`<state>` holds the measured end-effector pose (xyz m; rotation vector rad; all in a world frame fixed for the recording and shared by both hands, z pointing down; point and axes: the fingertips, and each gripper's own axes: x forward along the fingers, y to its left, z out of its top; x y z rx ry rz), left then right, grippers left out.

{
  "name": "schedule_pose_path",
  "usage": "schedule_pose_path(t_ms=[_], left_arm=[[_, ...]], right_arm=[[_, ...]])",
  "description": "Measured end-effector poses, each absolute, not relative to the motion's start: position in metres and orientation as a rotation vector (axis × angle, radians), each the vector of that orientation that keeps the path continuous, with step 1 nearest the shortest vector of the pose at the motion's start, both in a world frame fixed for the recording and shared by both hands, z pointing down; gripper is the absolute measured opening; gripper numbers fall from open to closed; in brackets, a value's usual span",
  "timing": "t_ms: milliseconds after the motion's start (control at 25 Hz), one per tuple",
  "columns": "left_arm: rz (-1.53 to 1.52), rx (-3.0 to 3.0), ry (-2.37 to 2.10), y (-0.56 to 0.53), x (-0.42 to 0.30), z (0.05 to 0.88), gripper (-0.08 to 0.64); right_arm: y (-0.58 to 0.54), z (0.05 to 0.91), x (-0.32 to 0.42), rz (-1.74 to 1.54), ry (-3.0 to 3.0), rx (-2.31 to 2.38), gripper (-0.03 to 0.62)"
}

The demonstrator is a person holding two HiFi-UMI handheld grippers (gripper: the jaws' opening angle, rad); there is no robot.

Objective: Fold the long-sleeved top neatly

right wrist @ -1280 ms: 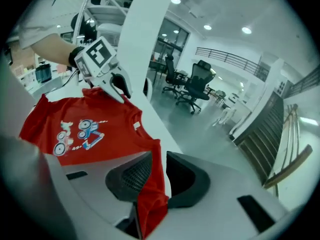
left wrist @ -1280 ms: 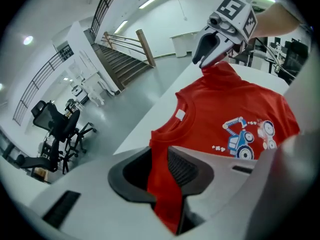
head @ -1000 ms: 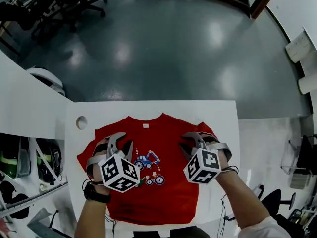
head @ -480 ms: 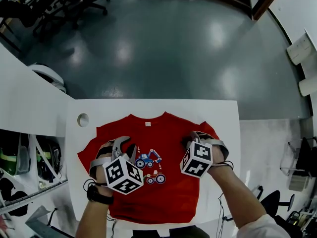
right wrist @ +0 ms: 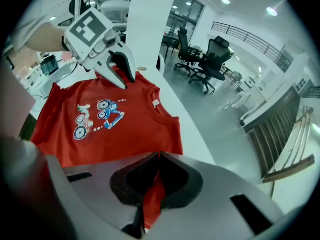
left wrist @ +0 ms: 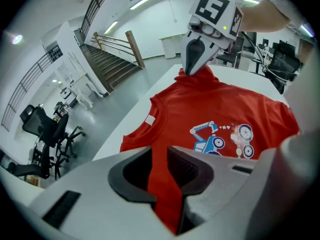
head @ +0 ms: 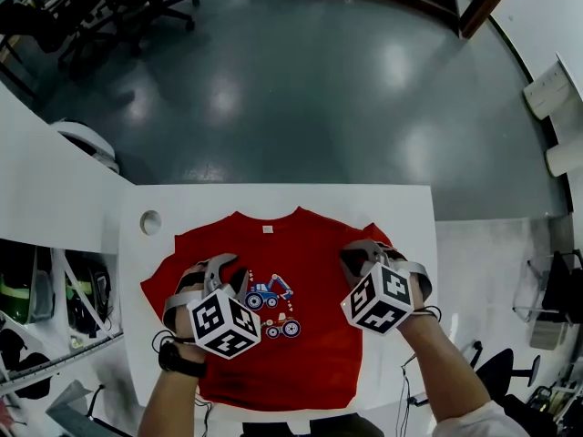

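- Now the red top [head: 273, 353] lies flat on the white table [head: 414, 209], with the collar at the far side.
- Its left edge is pinched in the left gripper [left wrist: 159, 164]. The right gripper [right wrist: 157, 171], whose jaws have just closed, pinches the right edge, likely so both sides can be lifted together.

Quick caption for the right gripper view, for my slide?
Right tool, jaws just closed on the red top; left tool grips its far side.
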<state>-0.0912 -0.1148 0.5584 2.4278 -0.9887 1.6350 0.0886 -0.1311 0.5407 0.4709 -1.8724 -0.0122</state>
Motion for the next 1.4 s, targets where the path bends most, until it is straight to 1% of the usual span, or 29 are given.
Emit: schedule_pose_path(t_ms=[200,480,960,1400], left_arm=[[1.641,2.438,-0.972,-0.113,-0.083,0.554,0.103],[1.657,2.462,-0.941,-0.114,-0.061,0.550,0.103],[1.712,2.469,-0.865,-0.104,-0.012,0.553,0.102],[1.756,2.470,-0.803,-0.092,0.028,0.561,0.101]], right_arm=[[-0.135,0.498,0.121,0.017,-1.923,0.622,0.025],[-0.136,0.461,0.191,0.078,-1.931,0.826,0.025],[-0.134,0.462,0.338,0.285,-1.877,1.183,0.025],[-0.124,0.464,0.425,0.429,-1.899,1.427,0.026]])
